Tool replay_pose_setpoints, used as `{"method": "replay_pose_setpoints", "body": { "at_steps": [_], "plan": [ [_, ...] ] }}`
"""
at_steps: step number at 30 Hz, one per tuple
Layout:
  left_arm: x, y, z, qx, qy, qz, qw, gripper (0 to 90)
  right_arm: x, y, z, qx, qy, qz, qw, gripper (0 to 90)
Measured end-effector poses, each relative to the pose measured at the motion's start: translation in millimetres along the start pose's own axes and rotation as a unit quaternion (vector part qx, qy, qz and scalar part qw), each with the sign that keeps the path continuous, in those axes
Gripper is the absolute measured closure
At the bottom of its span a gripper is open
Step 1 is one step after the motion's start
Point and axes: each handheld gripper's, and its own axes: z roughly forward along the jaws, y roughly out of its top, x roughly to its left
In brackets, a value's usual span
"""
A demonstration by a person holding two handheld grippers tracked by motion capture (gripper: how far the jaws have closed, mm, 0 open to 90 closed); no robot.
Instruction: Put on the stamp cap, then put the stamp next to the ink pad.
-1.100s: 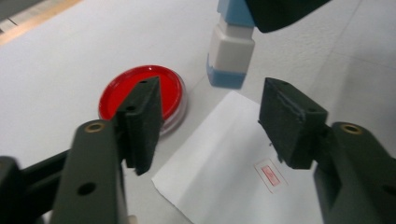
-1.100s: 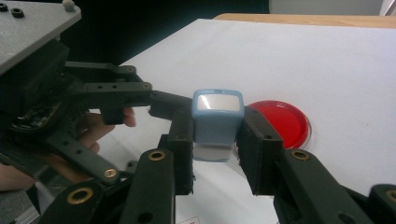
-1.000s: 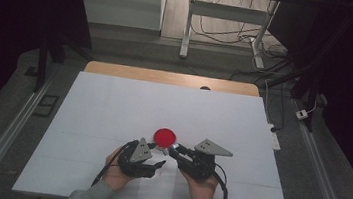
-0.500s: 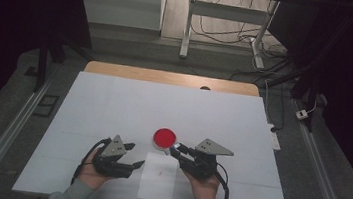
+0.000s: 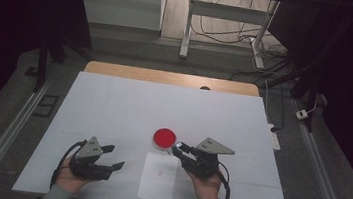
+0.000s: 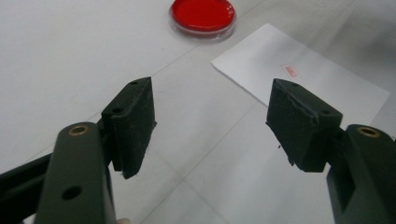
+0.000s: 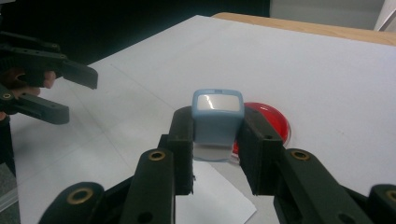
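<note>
My right gripper is shut on a small light-blue block with a pale face, held just above the near edge of a round red dish. In the right gripper view, the dish sits right behind the block. A white sheet of paper with a tiny red mark lies below the dish. My left gripper rests left of the sheet, open, with nothing between its fingers. In the left gripper view, the jaws stand wide apart and point toward the sheet and the dish.
A white cover lies over the table, with a wooden strip showing at the far edge. A metal table frame and cables stand on the floor beyond. Dark rails run along both sides.
My left gripper has moved left, off the sheet and away from the right gripper. The right gripper has kept still with the blue block in it.
</note>
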Motion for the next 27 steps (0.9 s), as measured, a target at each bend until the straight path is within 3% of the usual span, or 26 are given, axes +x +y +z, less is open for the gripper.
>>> {"method": "replay_pose_setpoints", "body": {
  "at_steps": [15,27],
  "plan": [
    [8.0,-9.4,-9.4,0.001,0.01,-0.009,0.9999,32.2,-9.8,0.4,-1.1,0.002,-0.017,-0.006,0.9998,66.7],
    [9.9,-13.2,-10.4,0.006,0.01,-0.013,0.9999,32.1,-27.4,-0.7,0.5,0.021,-0.051,-0.022,0.9982,66.7]
  ]
}}
